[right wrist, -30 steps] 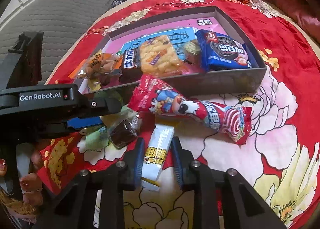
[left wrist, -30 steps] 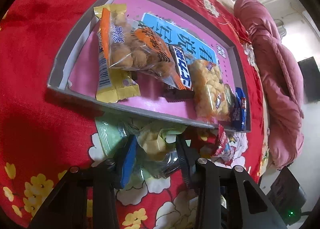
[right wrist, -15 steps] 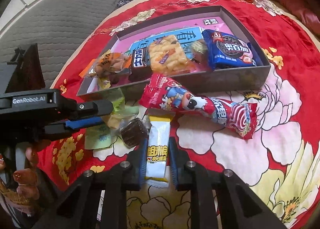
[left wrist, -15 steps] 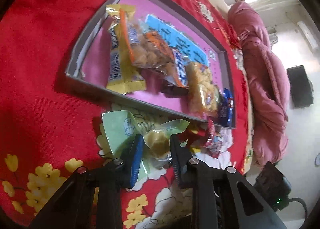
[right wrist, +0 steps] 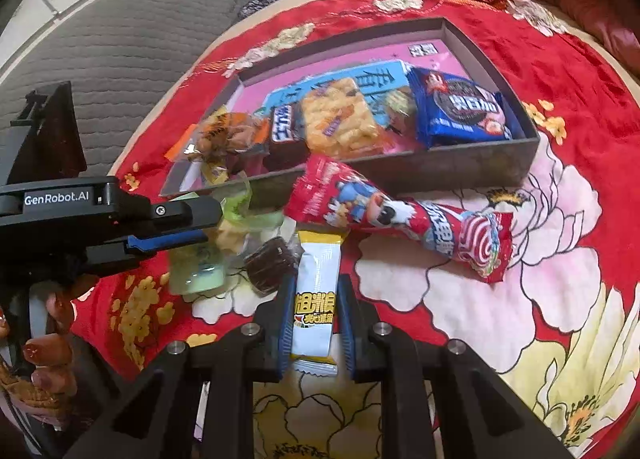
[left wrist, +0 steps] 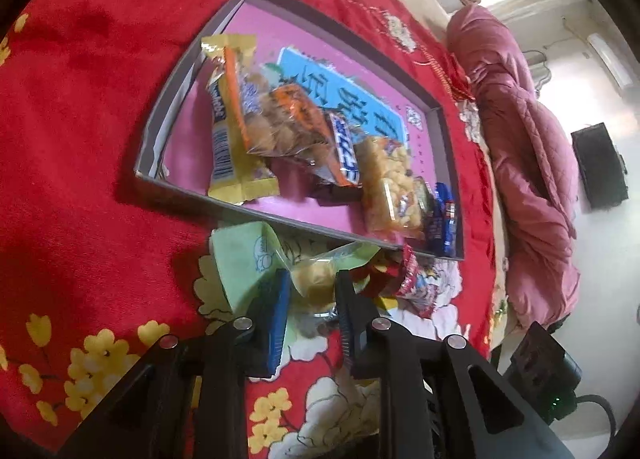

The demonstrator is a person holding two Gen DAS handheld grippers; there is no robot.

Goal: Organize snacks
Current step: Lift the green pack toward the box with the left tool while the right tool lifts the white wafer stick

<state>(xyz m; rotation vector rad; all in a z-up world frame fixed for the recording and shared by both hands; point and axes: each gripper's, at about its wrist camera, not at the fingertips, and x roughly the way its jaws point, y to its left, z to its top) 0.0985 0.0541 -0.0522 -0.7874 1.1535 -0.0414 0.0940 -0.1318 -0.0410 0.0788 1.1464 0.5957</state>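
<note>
A grey box with a pink floor (left wrist: 256, 215) (right wrist: 472, 163) lies on the red flowered cloth and holds several snack packs. My left gripper (left wrist: 310, 291) is shut on a pale green clear-wrapped yellow cake pack (left wrist: 314, 279), also seen in the right wrist view (right wrist: 232, 227), just outside the box's near wall. My right gripper (right wrist: 314, 299) is shut on a white and yellow snack bar (right wrist: 316, 299). A red candy pack (right wrist: 400, 219) and a dark brownie pack (right wrist: 268, 265) lie on the cloth beside the box.
Inside the box lie a yellow bar (left wrist: 228, 139), an orange biscuit bag (left wrist: 280, 123), a puffed snack pack (right wrist: 340, 119) and a blue Oreo pack (right wrist: 460, 107). A pink quilt (left wrist: 528, 163) lies beyond the cloth. A grey mat (right wrist: 120, 39) lies at the far left.
Both grippers have closed in on their packs. The left one has tightened on the green cake pack and lifted it; the right one has slid forward over the white bar and shut on it.
</note>
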